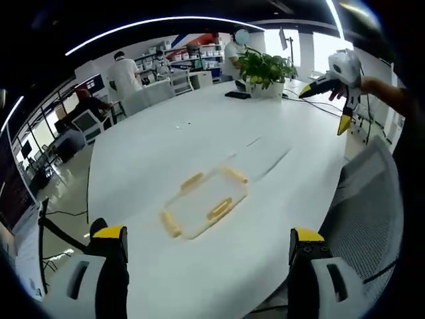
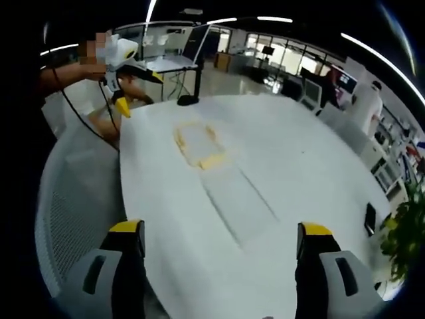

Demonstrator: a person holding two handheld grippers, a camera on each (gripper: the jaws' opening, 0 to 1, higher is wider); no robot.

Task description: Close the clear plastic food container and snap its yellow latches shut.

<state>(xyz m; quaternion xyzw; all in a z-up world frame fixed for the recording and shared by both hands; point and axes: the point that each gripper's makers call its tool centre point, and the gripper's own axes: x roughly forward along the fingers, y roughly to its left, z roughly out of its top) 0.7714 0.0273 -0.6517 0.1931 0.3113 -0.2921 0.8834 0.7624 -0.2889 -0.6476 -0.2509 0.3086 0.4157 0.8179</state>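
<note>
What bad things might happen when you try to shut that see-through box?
The clear container lies alone on the smooth white table, so it may slide when a yellow latch is pushed. Both grippers, left and right, are open and far off; its clear edges look hard to see.

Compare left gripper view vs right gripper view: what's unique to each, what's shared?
Left gripper view alone: the container with four yellow latches distinct, people standing by shelves, the right gripper raised at upper right.
Right gripper view alone: the separate clear lid flat on the table beside the container, the left gripper at upper left.
Both: white table, container, potted plant, mesh chair, own jaws open.
</note>
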